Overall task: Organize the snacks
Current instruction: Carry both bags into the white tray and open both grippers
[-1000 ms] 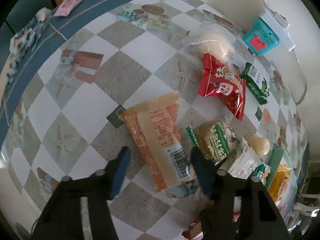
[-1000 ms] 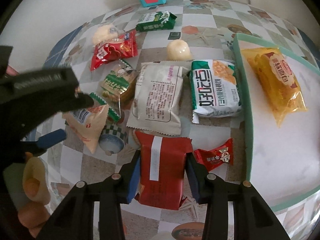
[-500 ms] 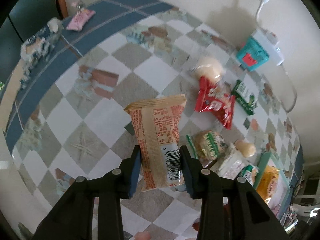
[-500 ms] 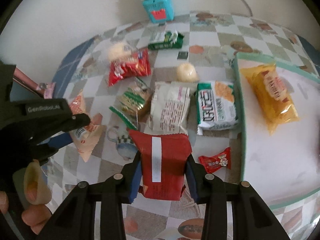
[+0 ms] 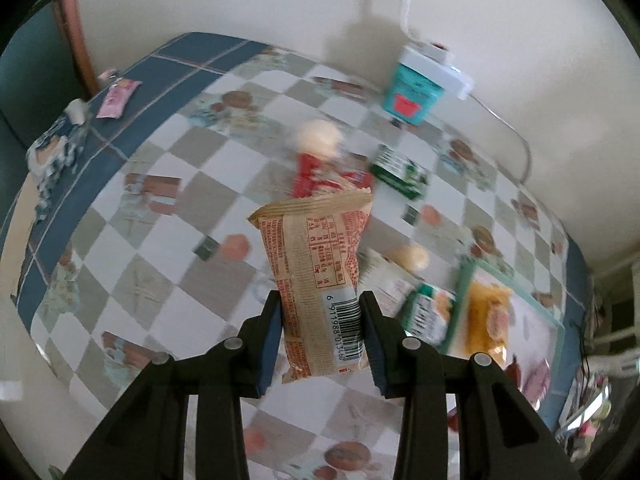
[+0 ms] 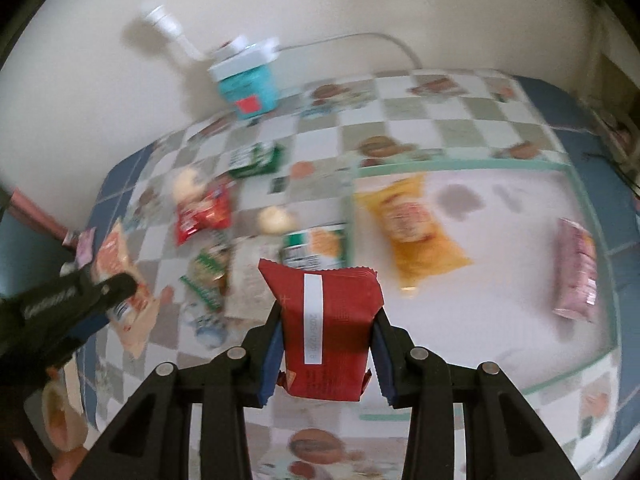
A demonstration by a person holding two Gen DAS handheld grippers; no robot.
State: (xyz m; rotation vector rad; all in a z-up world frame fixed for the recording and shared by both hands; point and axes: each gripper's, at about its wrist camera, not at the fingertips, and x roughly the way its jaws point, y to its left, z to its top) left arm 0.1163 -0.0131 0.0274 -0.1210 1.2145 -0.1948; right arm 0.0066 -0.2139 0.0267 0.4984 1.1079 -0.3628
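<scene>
snacks were the job, two of them in hand at once. red packet [image 6: 326,332] sat clamped across its width between the pads of the right gripper [image 6: 326,350], upright, clear of the cloth, with the green-rimmed tray [image 6: 592,216] just ahead and to the right of it. tan packet [image 5: 320,280] with the barcode was pinched the same way by the left gripper [image 5: 322,342], jaws pulled in tight on its lower half, top seam standing free above the checked tablecloth [image 5: 168,184].

tray held a yellow packet [image 6: 408,228] near its left edge and a pink packet [image 6: 578,272] at the right; bare white floor lay between them. loose items, a green-and-white packet [image 6: 316,246] among them, lay beside the tray's left rim.

judgement: step in hand was carry-to-tray. both grips looked low on soft bags, so tops could flop or slip; best kept upright, moved smoothly. red packet should be lowered into the gap between yellow and pink before the jaws part. tan one to follow beside it, hands kept apart.
</scene>
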